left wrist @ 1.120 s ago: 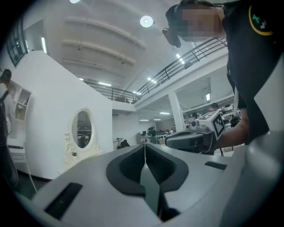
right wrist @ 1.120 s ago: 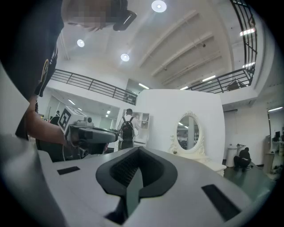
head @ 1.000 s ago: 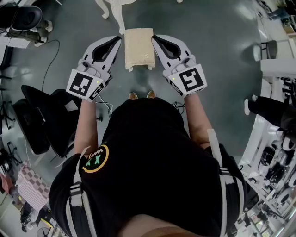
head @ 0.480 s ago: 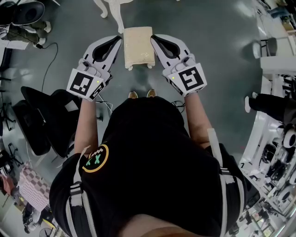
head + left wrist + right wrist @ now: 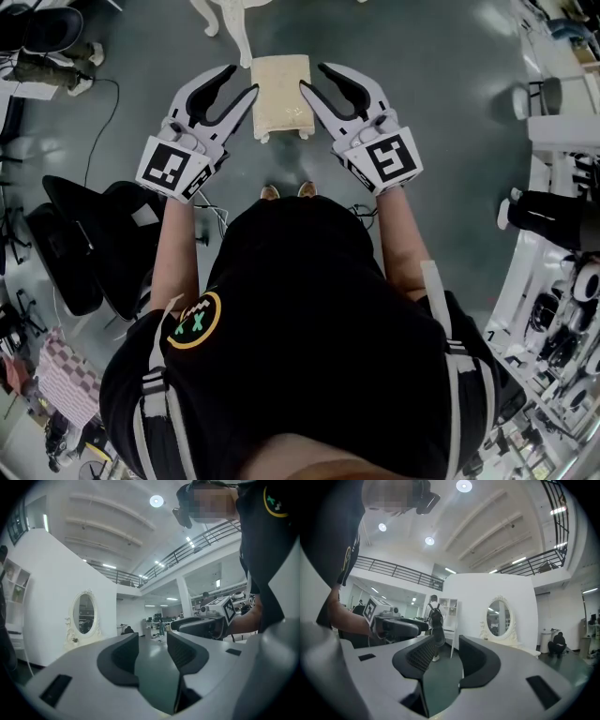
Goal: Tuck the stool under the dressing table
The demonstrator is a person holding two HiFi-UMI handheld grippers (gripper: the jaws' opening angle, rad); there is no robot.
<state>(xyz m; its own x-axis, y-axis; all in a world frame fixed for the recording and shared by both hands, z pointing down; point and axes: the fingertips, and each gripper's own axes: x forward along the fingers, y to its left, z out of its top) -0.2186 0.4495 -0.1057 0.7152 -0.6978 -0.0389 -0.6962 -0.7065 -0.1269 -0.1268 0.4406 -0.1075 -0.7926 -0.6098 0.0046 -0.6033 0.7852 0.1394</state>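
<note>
The stool [image 5: 279,94], a cream cushion on short white legs, stands on the grey floor just ahead of the person's feet. The dressing table's white legs [image 5: 234,26] show at the top edge, beyond the stool. My left gripper [image 5: 240,82] hovers at the stool's left side and my right gripper [image 5: 314,77] at its right side, both well above it. Both pairs of jaws are opening, with nothing between them. In the left gripper view the jaws [image 5: 152,644] frame bare floor, with the table's oval mirror [image 5: 84,616] at left. The right gripper [image 5: 447,653] sees the mirror [image 5: 499,616] too.
Black chairs and bags [image 5: 84,234] crowd the floor at left, with a cable [image 5: 103,122] trailing near them. White furniture [image 5: 562,141] lines the right side. A person with a backpack [image 5: 435,620] stands by a white shelf [image 5: 449,607] in the right gripper view.
Both grippers' jaws have gone from shut to parted. The hands and the stool have stayed where they were.
</note>
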